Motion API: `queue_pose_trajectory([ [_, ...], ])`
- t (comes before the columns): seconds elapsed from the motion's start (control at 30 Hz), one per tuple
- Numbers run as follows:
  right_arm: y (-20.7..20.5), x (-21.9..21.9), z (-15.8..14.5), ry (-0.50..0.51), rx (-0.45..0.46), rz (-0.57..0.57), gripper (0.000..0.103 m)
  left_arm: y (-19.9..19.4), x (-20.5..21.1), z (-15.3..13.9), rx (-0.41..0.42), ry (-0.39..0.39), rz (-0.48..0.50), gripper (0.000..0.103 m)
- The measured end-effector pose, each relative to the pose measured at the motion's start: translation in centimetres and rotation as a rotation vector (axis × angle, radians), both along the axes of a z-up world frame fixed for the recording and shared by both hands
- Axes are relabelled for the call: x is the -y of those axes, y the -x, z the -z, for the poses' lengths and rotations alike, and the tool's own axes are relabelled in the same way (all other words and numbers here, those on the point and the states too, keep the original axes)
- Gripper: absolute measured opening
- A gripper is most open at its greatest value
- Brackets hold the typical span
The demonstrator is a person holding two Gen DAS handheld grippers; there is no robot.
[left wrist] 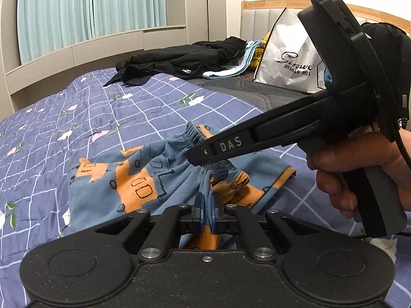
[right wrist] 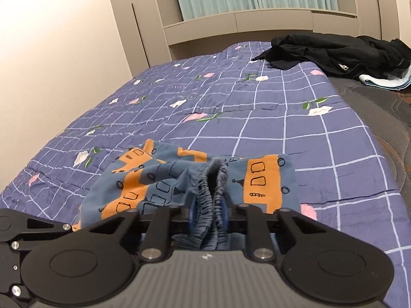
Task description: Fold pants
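The small blue pants (left wrist: 133,179) with orange bus prints lie bunched on the purple checked quilt (left wrist: 77,118). My left gripper (left wrist: 207,205) is shut on a fold of the pants' fabric near the waist. My right gripper (left wrist: 203,154) comes in from the right and is shut on the elastic waistband (left wrist: 192,134), holding it lifted. In the right wrist view the gathered waistband (right wrist: 209,200) is pinched between the blue pads of my right gripper (right wrist: 208,213), and the rest of the pants (right wrist: 143,179) spreads over the quilt (right wrist: 231,107) beyond.
A heap of black clothes (left wrist: 185,59) lies at the far end of the bed, also in the right wrist view (right wrist: 341,51). A white shopping bag (left wrist: 290,59) stands by the headboard (left wrist: 259,15). A light blue cloth (left wrist: 231,70) lies under the black heap.
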State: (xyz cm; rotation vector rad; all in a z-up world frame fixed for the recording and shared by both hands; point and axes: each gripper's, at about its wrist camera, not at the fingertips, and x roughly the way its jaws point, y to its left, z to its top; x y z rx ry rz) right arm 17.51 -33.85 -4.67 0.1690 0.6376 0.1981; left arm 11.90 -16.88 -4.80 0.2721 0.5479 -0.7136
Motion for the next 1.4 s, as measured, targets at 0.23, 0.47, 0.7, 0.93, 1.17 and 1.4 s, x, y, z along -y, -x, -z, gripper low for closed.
queue_pose_trajectory([
  [0.23,1.6,1.7,-2.0,-0.058,0.048,0.034,0.013,1.0,0.8,-1.8,0.03,0.051,0.039,0.004],
  [0.47,1.7,3.1,-2.5,-0.012,0.028,0.071,0.013,0.4,2.5,-0.8,-0.022,0.068,0.069,0.007],
  [0.7,1.9,3.3,-0.8,0.0,-0.009,0.101,0.016,-0.2,-0.9,-1.3,-0.069,0.122,0.014,0.039],
  [0.93,2.9,3.0,-0.8,0.028,-0.003,0.163,0.075,-4.2,-4.7,-1.8,-0.084,0.147,-0.269,0.074],
  [1.17,3.5,1.4,-0.8,0.096,-0.018,0.247,0.102,-6.4,-5.7,-0.3,-0.168,0.104,-0.379,0.088],
  [1.4,5.0,0.4,0.3,0.194,-0.105,0.346,0.103,-4.4,-6.2,1.7,-0.198,0.063,-0.36,0.09],
])
